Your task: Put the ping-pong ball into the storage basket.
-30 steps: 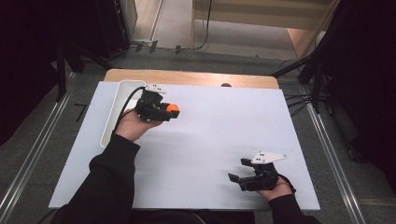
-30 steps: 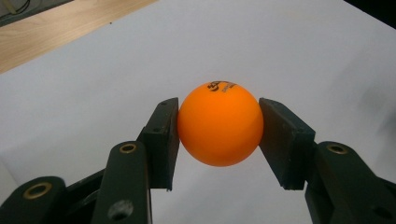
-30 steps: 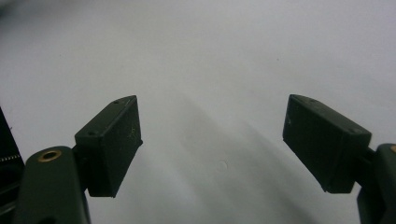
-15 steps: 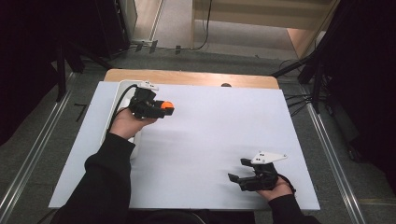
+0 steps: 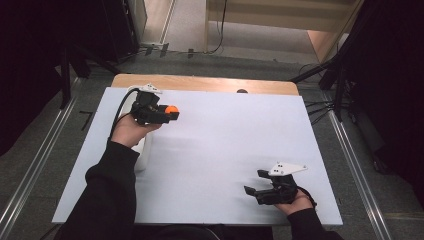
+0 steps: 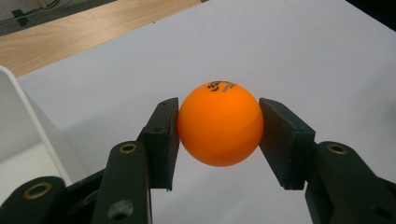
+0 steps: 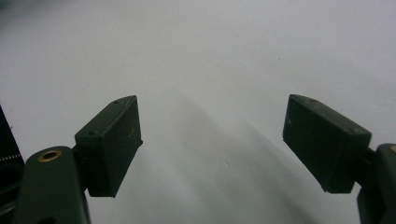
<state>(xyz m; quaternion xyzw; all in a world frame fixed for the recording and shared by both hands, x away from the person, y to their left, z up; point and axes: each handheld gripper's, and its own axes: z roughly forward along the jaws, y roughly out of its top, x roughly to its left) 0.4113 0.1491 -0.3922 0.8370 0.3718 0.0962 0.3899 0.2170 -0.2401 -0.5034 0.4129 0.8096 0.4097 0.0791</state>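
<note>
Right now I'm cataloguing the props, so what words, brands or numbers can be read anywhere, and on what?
Orange ball, held in the left tongs: a dark printed mark along its top edge, too small and cut off by the curve to read.
White table cover, white tray and right tongs: no writing.

Lab-like recording booth, white-covered table (image 5: 225, 150), black curtains (image 5: 45, 50), floor rails (image 5: 30, 165), cables (image 5: 320, 107)
</note>
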